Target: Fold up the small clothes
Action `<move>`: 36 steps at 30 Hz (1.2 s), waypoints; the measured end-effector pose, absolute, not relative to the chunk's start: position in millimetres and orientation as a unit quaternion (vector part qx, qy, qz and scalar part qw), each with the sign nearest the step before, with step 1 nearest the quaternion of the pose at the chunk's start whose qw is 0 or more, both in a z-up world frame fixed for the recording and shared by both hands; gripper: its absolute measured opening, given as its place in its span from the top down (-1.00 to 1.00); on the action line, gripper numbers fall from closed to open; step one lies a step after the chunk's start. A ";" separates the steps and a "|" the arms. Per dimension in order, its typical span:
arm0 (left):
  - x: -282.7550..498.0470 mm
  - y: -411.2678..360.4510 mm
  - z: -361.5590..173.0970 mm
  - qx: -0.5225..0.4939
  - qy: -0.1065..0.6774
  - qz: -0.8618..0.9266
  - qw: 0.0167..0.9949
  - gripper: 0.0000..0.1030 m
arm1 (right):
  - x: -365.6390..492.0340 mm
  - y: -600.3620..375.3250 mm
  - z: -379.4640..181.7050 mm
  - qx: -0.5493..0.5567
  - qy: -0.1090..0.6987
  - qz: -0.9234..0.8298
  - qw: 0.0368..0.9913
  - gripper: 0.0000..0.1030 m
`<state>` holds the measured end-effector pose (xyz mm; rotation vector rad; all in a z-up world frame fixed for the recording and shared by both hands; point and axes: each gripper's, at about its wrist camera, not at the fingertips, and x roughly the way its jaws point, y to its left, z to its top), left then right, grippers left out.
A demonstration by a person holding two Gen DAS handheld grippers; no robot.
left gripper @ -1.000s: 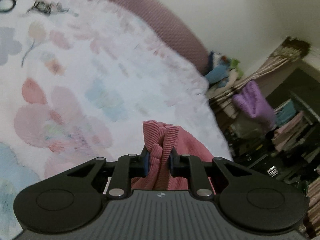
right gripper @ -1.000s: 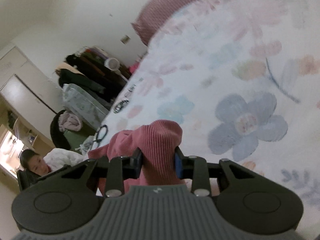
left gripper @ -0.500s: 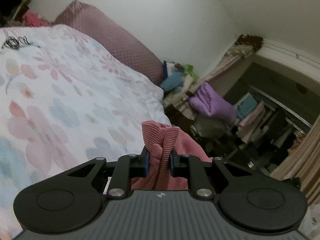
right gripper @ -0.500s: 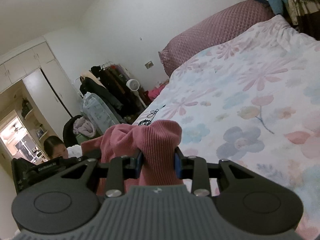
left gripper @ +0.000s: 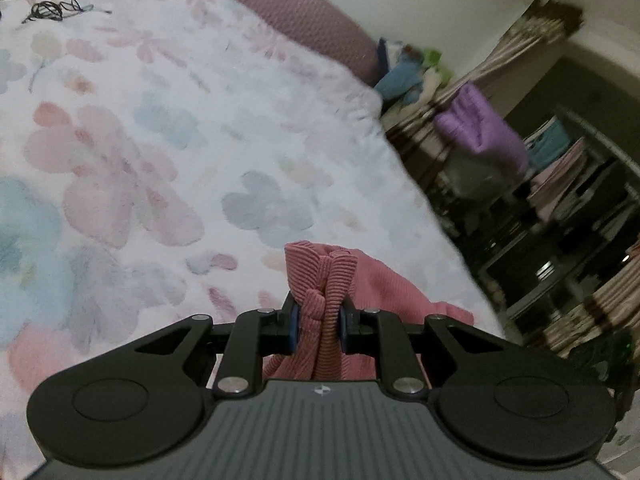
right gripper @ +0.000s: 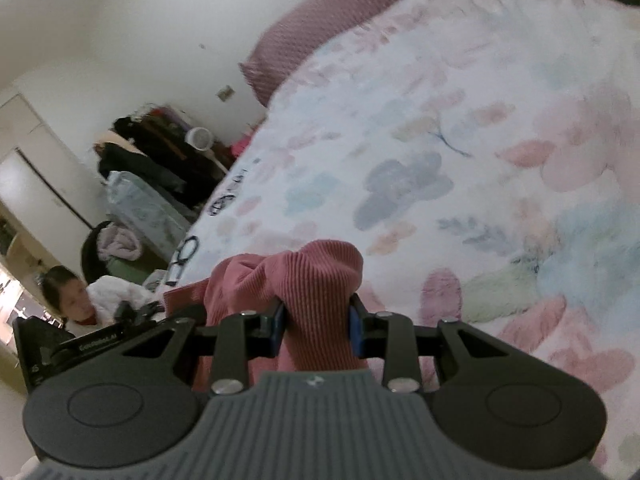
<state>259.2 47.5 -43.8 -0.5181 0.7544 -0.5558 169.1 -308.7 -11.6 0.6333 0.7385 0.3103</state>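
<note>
The left gripper (left gripper: 318,326) is clamped on a bunched fold of a pink ribbed garment (left gripper: 352,280), its blue-padded fingertips pressing the cloth from both sides, with the rest of the fabric spreading to the right and down behind the gripper body. The right gripper (right gripper: 318,330) is likewise clamped on the same pink ribbed garment (right gripper: 316,276), a rounded hump of it rising above the fingertips while more cloth trails to the left. Both grippers hold the garment above a floral bedspread (left gripper: 168,152) printed with pale pink and blue flowers, and a mauve pillow (left gripper: 288,12) lies along the far edge against the wall. In the right wrist view a person (right gripper: 70,300) sits low at the left, beside the bed, near a rack of dark clothes (right gripper: 148,152)
</note>
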 end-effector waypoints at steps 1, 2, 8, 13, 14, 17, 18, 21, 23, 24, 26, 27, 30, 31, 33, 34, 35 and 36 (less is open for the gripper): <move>269.9 45.4 -51.4 -0.243 0.368 -0.262 0.858 0.62 | 179.6 -308.6 -17.7 0.303 0.359 0.146 0.870 0.46; 286.0 43.2 -60.5 -0.240 0.380 -0.259 0.855 0.62 | 191.9 -309.5 -26.5 0.305 0.367 0.144 0.867 0.46; 334.0 35.1 -119.4 -0.211 0.437 -0.254 0.837 0.62 | 256.6 -316.0 -83.4 0.315 0.423 0.131 0.840 0.44; 346.5 38.6 -153.5 -0.206 0.464 -0.244 0.826 0.56 | 279.2 -322.1 -120.0 0.330 0.448 0.120 0.822 0.39; 348.1 39.3 -158.8 -0.205 0.468 -0.243 0.825 0.47 | 281.3 -323.0 -125.3 0.332 0.450 0.117 0.821 0.36; 349.3 43.8 -163.1 -0.215 0.471 -0.239 0.821 0.39 | 284.8 -322.2 -134.1 0.326 0.452 0.109 0.823 0.18; 348.7 45.3 -160.6 -0.221 0.473 -0.239 0.819 0.36 | 285.1 -321.1 -133.6 0.323 0.451 0.108 0.825 0.14; 338.9 55.9 -145.6 -0.233 0.463 -0.231 0.823 0.20 | 280.2 -318.9 -118.8 0.301 0.437 0.108 0.841 0.02; 327.5 63.3 -132.2 -0.224 0.455 -0.227 0.831 0.06 | 271.4 -319.4 -103.5 0.282 0.421 0.108 0.855 -0.02; 321.1 65.3 -125.9 -0.215 0.454 -0.224 0.835 0.06 | 265.1 -319.4 -95.1 0.266 0.416 0.105 0.863 -0.02; 302.5 65.3 -108.8 -0.190 0.442 -0.226 0.847 0.06 | 251.9 -317.1 -80.1 0.238 0.407 0.104 0.876 -0.02; 293.9 63.3 -101.4 -0.179 0.432 -0.228 0.854 0.06 | 243.6 -313.1 -72.3 0.218 0.404 0.105 0.882 0.11; 262.3 48.9 -80.9 -0.123 0.405 -0.240 0.874 0.22 | 220.2 -297.4 -58.1 0.164 0.401 0.113 0.894 0.25; 255.2 40.9 -75.9 -0.102 0.398 -0.241 0.879 0.30 | 211.4 -290.8 -55.1 0.144 0.397 0.114 0.899 0.37; 239.9 27.6 -69.2 -0.071 0.390 -0.254 0.882 0.41 | 197.6 -278.8 -51.8 0.110 0.394 0.117 0.905 0.59; 233.6 21.3 -68.2 -0.057 0.389 -0.262 0.881 0.51 | 191.6 -272.7 -51.0 0.092 0.395 0.115 0.907 0.77; 227.1 17.8 -70.2 -0.041 0.390 -0.266 0.881 0.61 | 186.4 -267.4 -51.9 0.076 0.396 0.114 0.908 0.83; 225.7 11.5 -72.4 -0.028 0.396 -0.264 0.879 0.66 | 183.1 -263.2 -53.6 0.064 0.399 0.117 0.907 0.83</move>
